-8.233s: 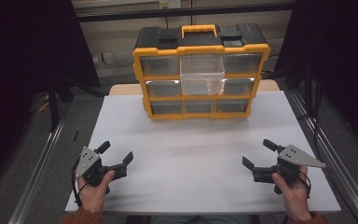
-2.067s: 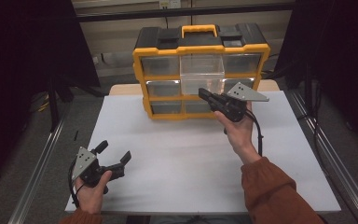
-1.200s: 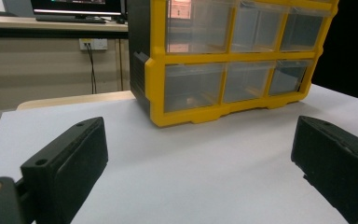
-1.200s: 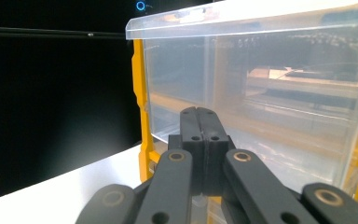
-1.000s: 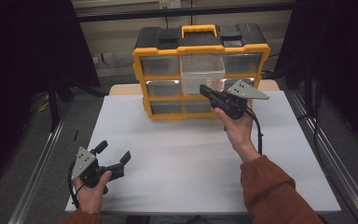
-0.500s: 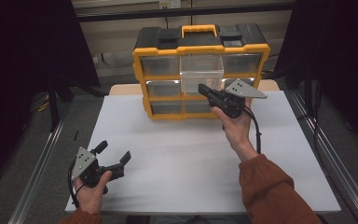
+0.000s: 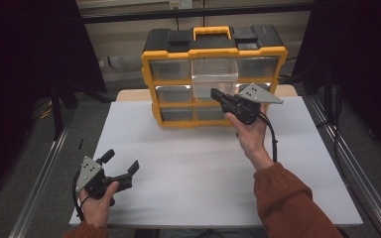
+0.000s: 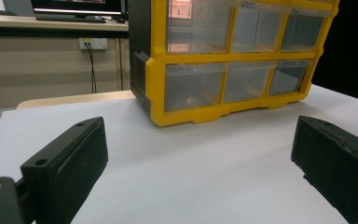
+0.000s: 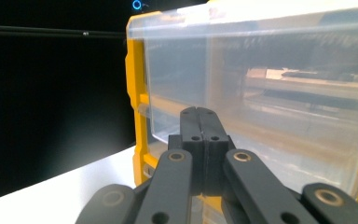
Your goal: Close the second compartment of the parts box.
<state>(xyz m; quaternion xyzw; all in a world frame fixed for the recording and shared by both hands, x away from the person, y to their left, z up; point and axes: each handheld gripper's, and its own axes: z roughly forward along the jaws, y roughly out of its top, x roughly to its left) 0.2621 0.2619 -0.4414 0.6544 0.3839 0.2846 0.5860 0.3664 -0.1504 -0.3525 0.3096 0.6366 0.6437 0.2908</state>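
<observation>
A yellow and black drawer organizer [image 7: 213, 52] stands at the back of the white table [image 7: 203, 168]. Its clear top-middle drawer [image 7: 214, 79] sticks out past the others. My right gripper [image 7: 214, 92] is shut with nothing between its jaws, and its tips are at that drawer's lower front edge. In the right gripper view the closed tips [image 9: 199, 114] point at the clear drawer [image 9: 284, 84] beside the yellow frame [image 9: 135, 70]. My left gripper [image 7: 121, 161] rests open near the table's front left corner. In its own view the left gripper [image 8: 200, 163] faces the organizer [image 8: 158, 60] from afar.
Metal rails [image 7: 44, 183] run along both sides of the table. A wall socket with a cable [image 8: 91, 44] and a desk edge show behind the organizer in the left gripper view. Bare white surface lies between the two hands.
The right gripper has left the table's front right, risen to the protruding drawer and shut. Over the last second it has held still. The left gripper has not moved.
</observation>
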